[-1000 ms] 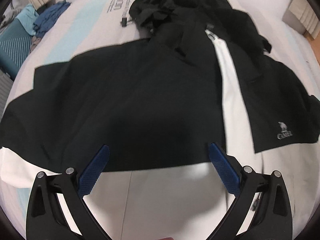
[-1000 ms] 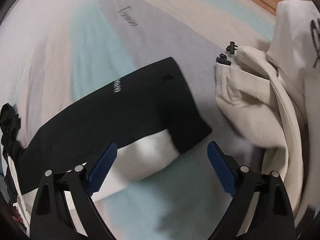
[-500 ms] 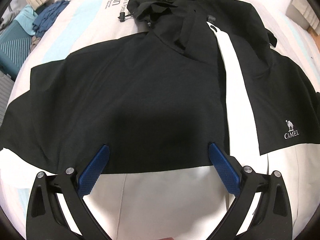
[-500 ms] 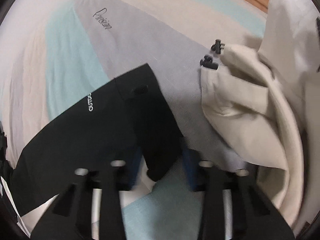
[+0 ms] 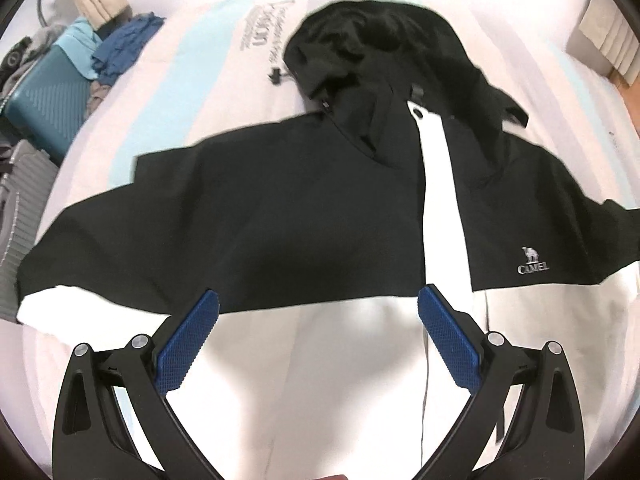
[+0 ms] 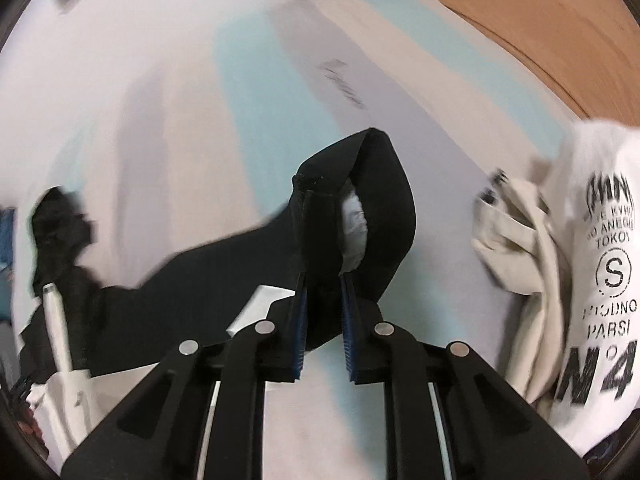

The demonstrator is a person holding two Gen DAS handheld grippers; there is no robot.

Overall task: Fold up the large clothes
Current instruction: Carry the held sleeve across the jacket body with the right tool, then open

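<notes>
Where jacket point(image 5: 304, 216) lies, striped bedsheet point(image 5: 208, 40).

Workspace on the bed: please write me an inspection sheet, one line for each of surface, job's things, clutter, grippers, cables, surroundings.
Surface: bed sheet with pale blue, grey and white stripes and some printed writing.
Job's things: black and white jacket lies spread out, front up, hood at the far end; its sleeve cuff is raised off the sheet.
Clutter: cream garment and white printed T-shirt heaped to the right of the sleeve.
Grippers: left gripper open, above the jacket's white lower part, holding nothing; right gripper shut on the sleeve cuff.
Cables: nothing seen.
Surroundings: teal suitcase with blue clothes on it beside the bed; wooden floor.
</notes>
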